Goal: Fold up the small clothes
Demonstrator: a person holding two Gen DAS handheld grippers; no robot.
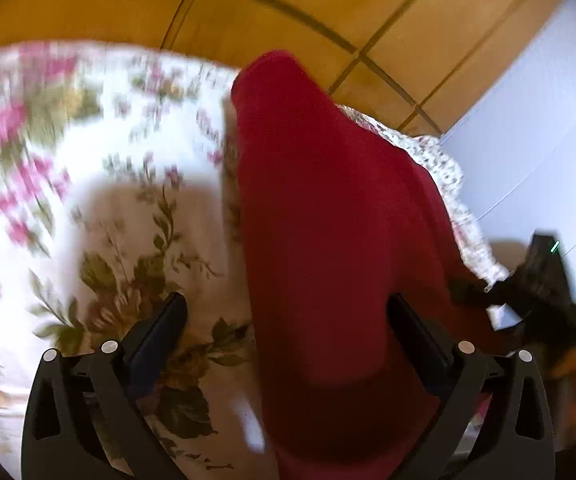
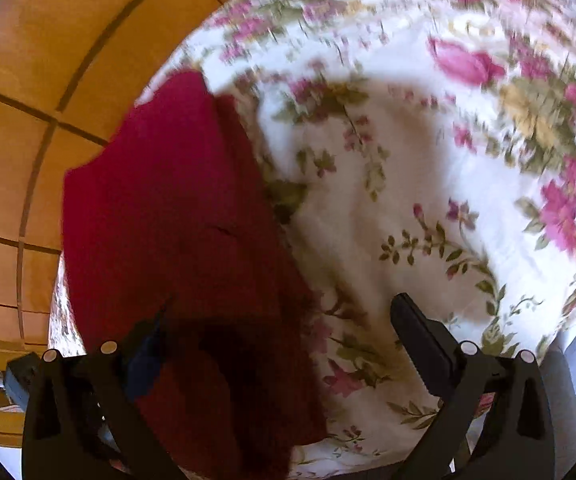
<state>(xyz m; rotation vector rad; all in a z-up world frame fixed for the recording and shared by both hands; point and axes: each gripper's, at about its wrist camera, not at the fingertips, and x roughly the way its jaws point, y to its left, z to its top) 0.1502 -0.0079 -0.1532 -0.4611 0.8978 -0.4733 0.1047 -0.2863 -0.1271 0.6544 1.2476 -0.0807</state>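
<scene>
On the floral-covered surface (image 2: 408, 168), the red garment (image 1: 328, 220) lies in a long strip toward the edge at ten o'clock in the right wrist view. The left gripper (image 1: 288, 316) has its fingers (image 1: 159, 332) spread wide over the cloth, pinching nothing; the right gripper (image 2: 279, 320) likewise stands spread. My advice: settle each over a near corner, pinch one layer only, then carry both evenly across.
</scene>
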